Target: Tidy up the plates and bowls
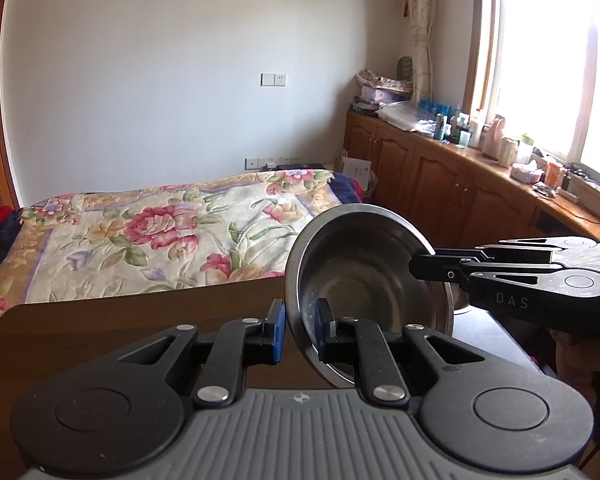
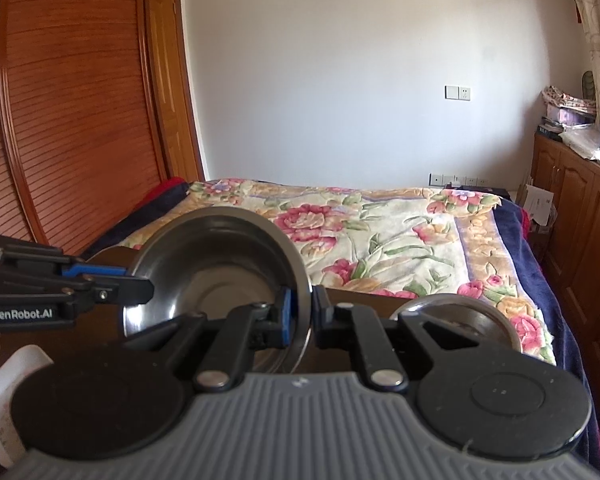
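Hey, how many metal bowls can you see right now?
2. One steel bowl is tilted, gripped at opposite rims by the left gripper and right gripper. A second bowl sits on the table behind the right gripper. Others may be hidden.

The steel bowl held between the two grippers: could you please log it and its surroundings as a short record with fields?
held item: steel bowl, tilted on edge above the table
left gripper: jaws astride the bowl's rim
right gripper: jaws astride the opposite rim
second bowl: on the table, right of the held one
white dish: partly visible at lower left
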Tool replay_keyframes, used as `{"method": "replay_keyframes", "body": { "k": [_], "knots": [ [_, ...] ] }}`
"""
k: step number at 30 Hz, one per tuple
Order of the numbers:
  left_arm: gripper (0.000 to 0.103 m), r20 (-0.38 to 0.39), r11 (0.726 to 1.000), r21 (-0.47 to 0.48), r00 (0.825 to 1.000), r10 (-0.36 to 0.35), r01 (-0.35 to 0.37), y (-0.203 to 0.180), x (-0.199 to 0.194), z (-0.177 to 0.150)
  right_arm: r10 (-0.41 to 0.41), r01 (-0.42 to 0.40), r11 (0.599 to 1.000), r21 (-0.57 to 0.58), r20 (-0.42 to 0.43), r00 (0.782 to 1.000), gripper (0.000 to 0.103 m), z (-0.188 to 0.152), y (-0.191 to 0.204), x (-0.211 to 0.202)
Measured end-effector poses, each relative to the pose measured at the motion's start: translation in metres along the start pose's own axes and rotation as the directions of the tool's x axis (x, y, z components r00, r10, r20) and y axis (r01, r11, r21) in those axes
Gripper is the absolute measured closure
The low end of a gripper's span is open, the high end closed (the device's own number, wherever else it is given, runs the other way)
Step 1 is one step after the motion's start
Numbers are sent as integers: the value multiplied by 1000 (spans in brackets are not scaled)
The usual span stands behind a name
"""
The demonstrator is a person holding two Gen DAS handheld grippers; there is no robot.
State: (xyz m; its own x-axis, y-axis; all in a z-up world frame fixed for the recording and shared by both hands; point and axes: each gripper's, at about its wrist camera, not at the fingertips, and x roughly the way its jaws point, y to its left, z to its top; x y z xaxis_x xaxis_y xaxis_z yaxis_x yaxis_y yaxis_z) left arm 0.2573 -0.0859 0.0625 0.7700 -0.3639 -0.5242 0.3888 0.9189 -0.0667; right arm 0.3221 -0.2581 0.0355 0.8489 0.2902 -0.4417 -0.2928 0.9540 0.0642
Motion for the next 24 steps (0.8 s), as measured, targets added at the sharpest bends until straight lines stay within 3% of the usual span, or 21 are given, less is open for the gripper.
{"method": "replay_keyframes", "body": {
  "k": [12, 24],
  "knots": [
    [87, 25, 999, -5, 999, -48, 48, -1, -39, -23, -6, 6, 1000, -24, 21, 1000, 90, -14, 16, -32],
    [87, 4, 998, -11, 998, -67, 67, -6, -55, -57, 6, -6, 1000, -23, -14, 1000, 90, -39, 29, -44]
  ]
}}
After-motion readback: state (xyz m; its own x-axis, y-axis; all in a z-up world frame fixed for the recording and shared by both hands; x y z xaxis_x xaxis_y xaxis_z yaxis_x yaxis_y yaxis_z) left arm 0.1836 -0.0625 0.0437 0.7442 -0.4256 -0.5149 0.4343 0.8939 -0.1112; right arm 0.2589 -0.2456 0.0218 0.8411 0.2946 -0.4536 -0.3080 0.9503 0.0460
